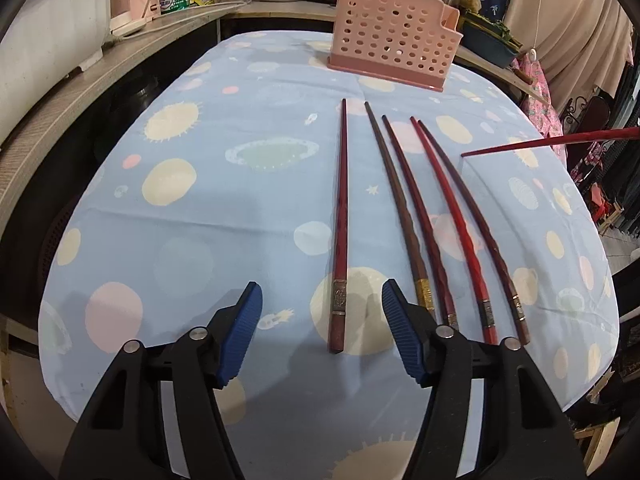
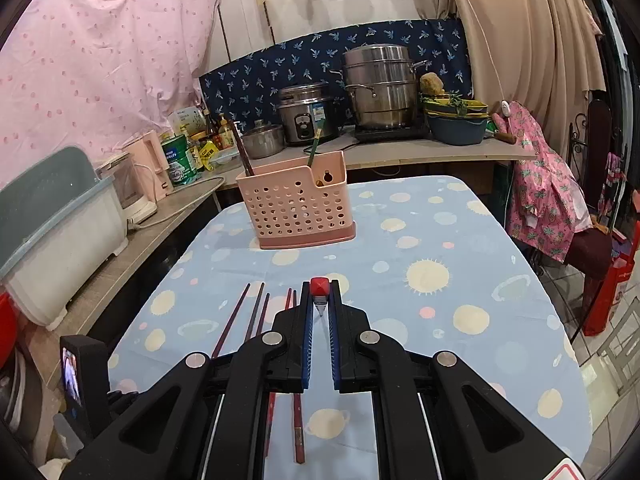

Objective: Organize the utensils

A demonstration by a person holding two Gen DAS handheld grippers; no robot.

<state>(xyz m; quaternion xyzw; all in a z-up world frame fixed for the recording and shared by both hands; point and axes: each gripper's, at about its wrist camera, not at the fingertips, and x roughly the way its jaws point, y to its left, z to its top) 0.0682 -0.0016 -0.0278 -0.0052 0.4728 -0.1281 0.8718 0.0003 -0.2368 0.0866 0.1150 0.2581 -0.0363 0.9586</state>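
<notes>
Several red and brown chopsticks (image 1: 400, 216) lie side by side on the blue patterned tablecloth (image 1: 240, 220). My left gripper (image 1: 322, 300) is open just above the near end of the leftmost chopstick (image 1: 340, 240). My right gripper (image 2: 320, 292) is shut on a red chopstick (image 2: 319, 286), seen end-on; in the left wrist view that chopstick (image 1: 552, 142) hangs over the table's right side. The pink perforated utensil holder (image 2: 298, 204) stands at the far end of the table, with a brown chopstick (image 2: 242, 152) and a green utensil (image 2: 315, 142) in it. The holder also shows in the left wrist view (image 1: 394, 28).
A counter behind the table holds a rice cooker (image 2: 306, 114), steel pots (image 2: 380, 84), a blue basin (image 2: 456, 126) and bottles. A white dish box (image 2: 60, 232) and a pink kettle (image 2: 146, 164) stand on the left counter. A chair with pink cloth (image 2: 548, 200) is at right.
</notes>
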